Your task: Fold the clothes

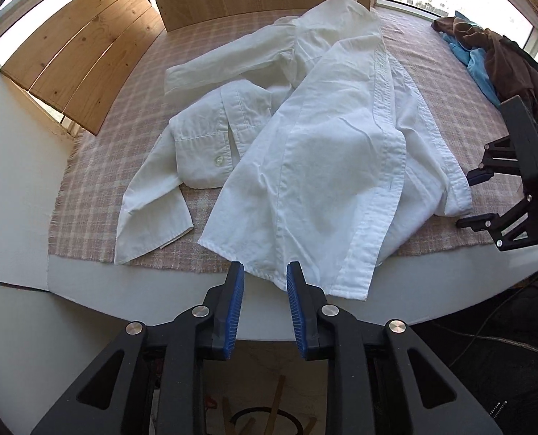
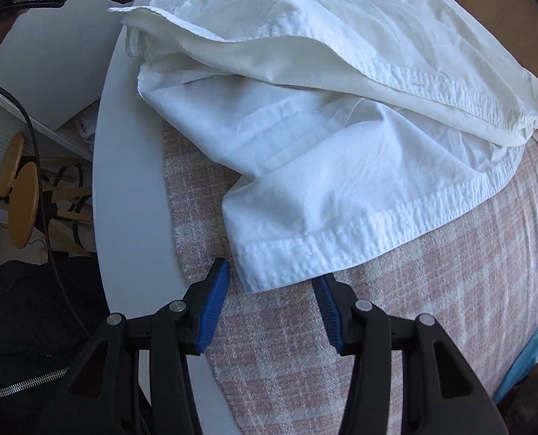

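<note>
1. A white shirt is being spread out on a pink checked cloth that is lying on a round white table. The shirt is still lumpy, and one sleeve is being left sticking out to the side.

2. The left gripper is being held just over the shirt's bottom hem at the table edge. Its jaws are a little way apart, and nothing is being squeezed. The hem is lying between the blue pads.

3. The right gripper is being held over another corner of the hem. Its jaws are wider apart, and nothing is being held there either.

4. Part of the hem is hanging past the table edge, so the shirt could be pulled off the table if it is being tugged that way.

5. The checked cloth could be pinched together with the shirt if the jaws are being pushed down too far.

6. Only one layer could be caught, and then the fold would be coming out crooked.

7. A pile of brown and blue clothes is being kept well apart, near the window.
</note>
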`<state>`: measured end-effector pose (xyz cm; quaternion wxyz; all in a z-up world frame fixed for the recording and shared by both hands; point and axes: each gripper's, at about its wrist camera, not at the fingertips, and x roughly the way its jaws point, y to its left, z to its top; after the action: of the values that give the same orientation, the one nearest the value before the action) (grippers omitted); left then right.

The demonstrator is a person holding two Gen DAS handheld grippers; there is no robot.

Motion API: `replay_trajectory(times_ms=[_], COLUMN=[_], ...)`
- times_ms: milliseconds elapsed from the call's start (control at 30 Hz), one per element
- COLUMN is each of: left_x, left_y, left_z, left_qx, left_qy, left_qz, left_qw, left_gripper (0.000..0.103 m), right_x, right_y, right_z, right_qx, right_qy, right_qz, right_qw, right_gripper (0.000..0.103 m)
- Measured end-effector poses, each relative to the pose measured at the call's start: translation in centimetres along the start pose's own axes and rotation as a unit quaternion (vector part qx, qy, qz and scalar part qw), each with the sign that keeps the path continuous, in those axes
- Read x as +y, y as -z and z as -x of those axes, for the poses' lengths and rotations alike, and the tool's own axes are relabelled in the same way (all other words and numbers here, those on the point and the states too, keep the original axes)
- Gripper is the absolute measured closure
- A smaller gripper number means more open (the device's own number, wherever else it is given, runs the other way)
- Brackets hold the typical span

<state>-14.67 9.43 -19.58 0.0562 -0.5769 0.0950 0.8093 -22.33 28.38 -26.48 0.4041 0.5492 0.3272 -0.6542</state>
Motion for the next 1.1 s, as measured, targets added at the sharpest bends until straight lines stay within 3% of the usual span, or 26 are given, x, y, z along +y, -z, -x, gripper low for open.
replay_trajectory(times_ms=[67,167,233,267,367,433,533,733,933,1067,1100], left_x=[-2.3,-7.2,-9.3,-10.3,-12.4,-12.0,-11.1,-9.0,-8.1,-7.2,-6.6], left_y=[0.5,0.1,-0.8,-1.2,-2.0,-2.8,-4.2,-6.0,-7.1,-7.8,-7.9], left_z=[1.2,0.5,-1.5,-2.5,-5.7,-6.9,-8.0,-5.6,-2.1,-1.6,-2.4], left_qx=[-0.016,-0.027,-0.022,-0.02,-0.014,-0.004,0.01,0.0,-0.015,-0.015,-0.007], left_qy=[0.032,0.072,0.092,0.103,0.042,0.04,0.052,0.076,0.083,0.098,0.08], left_qz=[-0.042,-0.107,-0.139,-0.155,-0.209,-0.215,-0.214,-0.211,-0.217,-0.218,-0.213], left_qw=[0.9984,0.9913,0.9857,0.9824,0.9769,0.9758,0.9755,0.9745,0.9727,0.9709,0.9737], left_gripper=[0.08,0.079,0.079,0.077,0.077,0.081,0.1,0.102,0.102,0.097,0.097], right_x=[-0.3,-0.9,-2.0,-2.4,-3.2,-3.6,-3.9,-4.5,-4.0,-4.1,-4.5], right_y=[0.0,0.0,0.1,0.2,0.6,0.8,0.9,1.5,-0.3,-0.3,-0.4], right_z=[0.1,0.3,0.7,1.0,2.2,3.1,4.5,7.8,10.1,10.8,10.3], right_qx=[0.003,0.007,0.006,0.003,-0.006,-0.012,-0.016,-0.052,-0.084,-0.104,-0.101], right_qy=[0.0,-0.002,-0.033,-0.038,-0.059,-0.069,-0.05,-0.061,-0.091,-0.174,-0.159], right_qz=[-0.019,-0.05,-0.092,-0.106,-0.144,-0.16,-0.164,-0.192,-0.217,-0.252,-0.263], right_qw=[1.0,0.999,0.995,0.994,0.988,0.985,0.985,0.978,0.968,0.946,0.946], right_gripper=[0.063,0.08,0.091,0.091,0.095,0.095,0.095,0.096,0.096,0.096,0.096])
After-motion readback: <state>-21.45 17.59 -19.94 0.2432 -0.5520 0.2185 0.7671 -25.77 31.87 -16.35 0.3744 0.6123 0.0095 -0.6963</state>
